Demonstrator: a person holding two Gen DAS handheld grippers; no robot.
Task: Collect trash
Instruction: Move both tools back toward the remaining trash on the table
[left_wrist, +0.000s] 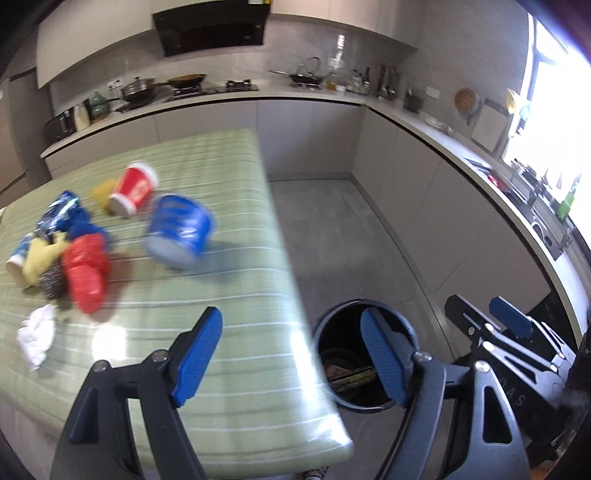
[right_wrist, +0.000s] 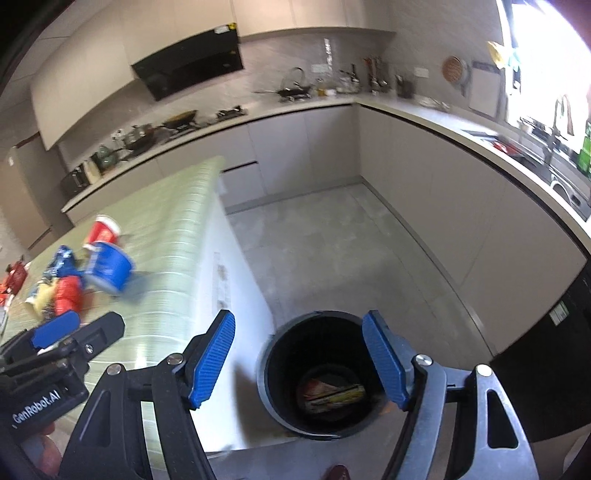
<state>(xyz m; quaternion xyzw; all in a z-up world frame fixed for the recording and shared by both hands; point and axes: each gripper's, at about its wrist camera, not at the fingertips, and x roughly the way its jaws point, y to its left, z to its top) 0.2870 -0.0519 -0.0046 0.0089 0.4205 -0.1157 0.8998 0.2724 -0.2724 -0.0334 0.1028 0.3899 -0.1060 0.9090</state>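
Both grippers hang empty with jaws apart: the left gripper (left_wrist: 291, 354) over the table's (left_wrist: 229, 369) near corner, the right gripper (right_wrist: 299, 362) above the bin (right_wrist: 273, 384) on the floor. Remaining trash lies farther out to the left, the blue tub (left_wrist: 179, 230) on its side nearest, so the left gripper is closer.

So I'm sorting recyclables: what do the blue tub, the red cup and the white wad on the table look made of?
Blue tub: probably coated paper or thin plastic; glossy printed wall, pale rim, though blurred.
Red cup: likely paper; printed wall with a white rolled rim.
White wad: tissue or paper napkin by its look; matte, crumpled folds.
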